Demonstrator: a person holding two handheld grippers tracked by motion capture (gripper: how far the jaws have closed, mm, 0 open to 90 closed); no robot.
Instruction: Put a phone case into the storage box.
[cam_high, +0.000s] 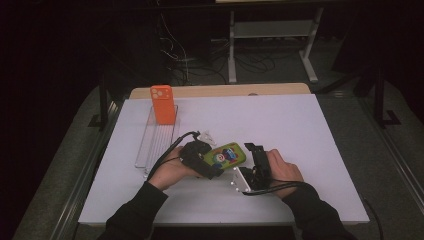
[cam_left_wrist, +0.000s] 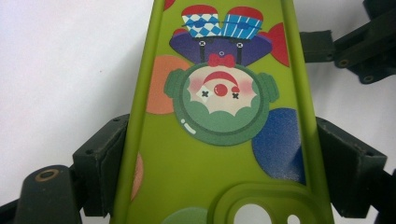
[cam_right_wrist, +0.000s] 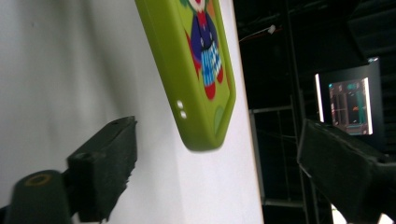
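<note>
White table (cam_high: 300, 150), green phone case (cam_high: 227, 155) lengthwise left-right.

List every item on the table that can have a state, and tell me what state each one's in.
green phone case: clamped by its long edges, back up, off the table.
left gripper: shut on the case.
right gripper: open, the case's end just ahead of its jaws.
orange phone case: upright at the far end of the clear tray.

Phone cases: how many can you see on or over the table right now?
2. The green clown-print case is clamped across its width by the left gripper, near the table's middle. The orange case stands upright at the far end of the clear rack, left side.
</note>
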